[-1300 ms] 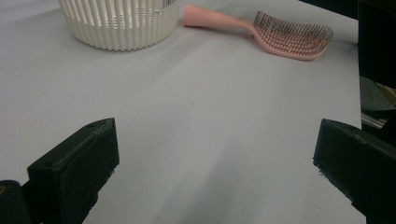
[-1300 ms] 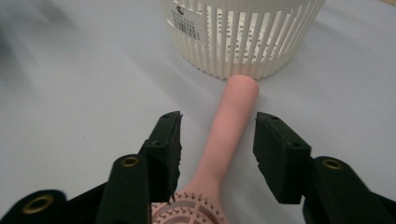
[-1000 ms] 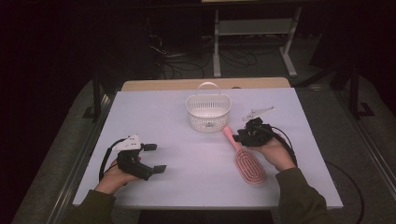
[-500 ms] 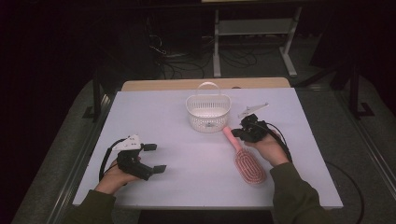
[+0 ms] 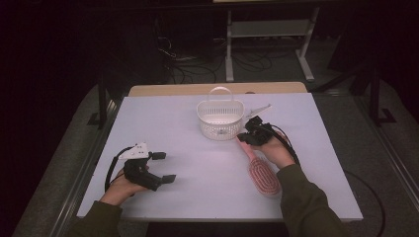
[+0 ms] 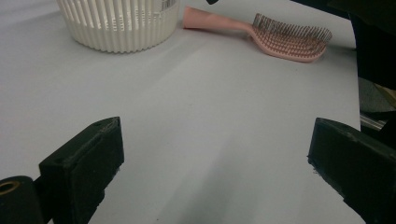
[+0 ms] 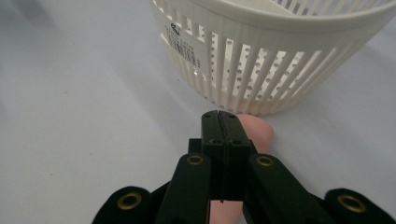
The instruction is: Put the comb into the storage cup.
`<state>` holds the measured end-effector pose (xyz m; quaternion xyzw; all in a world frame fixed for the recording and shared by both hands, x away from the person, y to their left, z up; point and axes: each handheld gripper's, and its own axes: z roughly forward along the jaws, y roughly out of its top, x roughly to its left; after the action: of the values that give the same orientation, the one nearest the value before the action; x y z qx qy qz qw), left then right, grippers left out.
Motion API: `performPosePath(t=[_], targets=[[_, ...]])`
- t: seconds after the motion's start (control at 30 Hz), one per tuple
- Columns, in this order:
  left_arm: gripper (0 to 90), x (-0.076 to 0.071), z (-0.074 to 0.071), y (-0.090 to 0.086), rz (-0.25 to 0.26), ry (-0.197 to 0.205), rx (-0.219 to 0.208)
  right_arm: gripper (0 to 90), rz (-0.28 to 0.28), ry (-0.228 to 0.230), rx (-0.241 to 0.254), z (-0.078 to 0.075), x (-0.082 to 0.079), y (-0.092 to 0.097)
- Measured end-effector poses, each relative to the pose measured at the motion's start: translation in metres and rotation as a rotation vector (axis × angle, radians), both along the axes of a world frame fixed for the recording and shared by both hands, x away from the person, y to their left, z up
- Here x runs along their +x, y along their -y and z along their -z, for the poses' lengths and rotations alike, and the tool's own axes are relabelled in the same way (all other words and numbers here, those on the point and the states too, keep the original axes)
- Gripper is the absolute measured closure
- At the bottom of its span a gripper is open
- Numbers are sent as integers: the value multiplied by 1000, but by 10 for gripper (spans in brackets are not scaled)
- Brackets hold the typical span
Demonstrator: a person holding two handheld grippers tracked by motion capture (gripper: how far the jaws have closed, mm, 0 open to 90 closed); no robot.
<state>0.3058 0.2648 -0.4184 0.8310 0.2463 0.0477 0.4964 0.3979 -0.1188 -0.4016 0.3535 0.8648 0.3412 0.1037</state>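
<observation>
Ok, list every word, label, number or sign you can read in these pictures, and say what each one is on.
Nothing can be read.
White basket: a printed sticker on its outer wall, with a small dark logo and lines of text, too small and blurred to read.
Same basket, left gripper view: a strip of the sticker at the top edge, with barcode-like lines, also unreadable.
Pink hairbrush, both grippers and the table: no writing visible.

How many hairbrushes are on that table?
1. The pink hairbrush lies flat on the white table, handle end toward the white basket, under the right gripper. Nothing suggests another is hidden.
</observation>
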Motion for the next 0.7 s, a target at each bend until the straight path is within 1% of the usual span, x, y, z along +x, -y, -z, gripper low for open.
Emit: performPosePath(t=[0.03, 0.13, 0.27, 0.43, 0.5, 0.7], targets=[[34, 0, 0, 0, 0, 0, 0, 892, 0, 0, 0, 0, 0, 0], [34, 0, 0, 0, 0, 1, 1, 892, -8, -3, -21, 2, 5, -6], [31, 0, 0, 0, -3, -2, 2, 892, -11, -13, -25, 6, 9, -10], [11, 0, 0, 0, 1, 0, 3, 892, -13, -23, -37, 12, 12, -13], [0, 0, 0, 0, -5, 2, 4, 892, -13, -30, -43, 13, 13, -14], [0, 0, 0, 0, -4, -3, 3, 892, -10, -39, -47, 17, 15, -15]])
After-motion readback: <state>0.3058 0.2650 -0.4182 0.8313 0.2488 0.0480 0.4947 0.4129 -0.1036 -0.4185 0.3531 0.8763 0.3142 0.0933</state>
